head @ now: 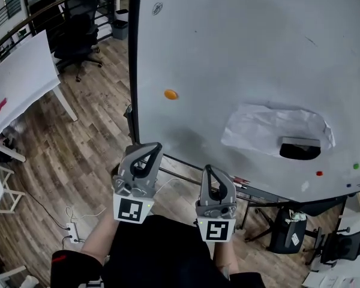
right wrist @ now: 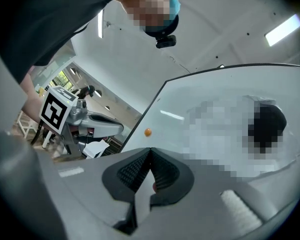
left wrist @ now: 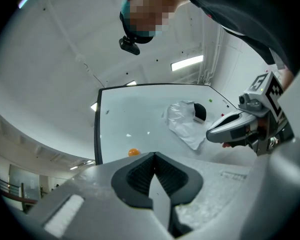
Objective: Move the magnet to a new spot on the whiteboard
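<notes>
An orange round magnet sticks to the left part of the big whiteboard. Both grippers hang below the board's lower edge, apart from the magnet. My left gripper is shut with nothing in it, and its tip points up towards the magnet. To its right, my right gripper is shut and empty too. In the left gripper view the magnet shows just above the closed jaws. From the right gripper view the magnet lies further off, above the closed jaws.
A crumpled white sheet and a black eraser sit on the board's right part, with small red and green magnets beyond. A white table, an office chair and a floor power strip stand left.
</notes>
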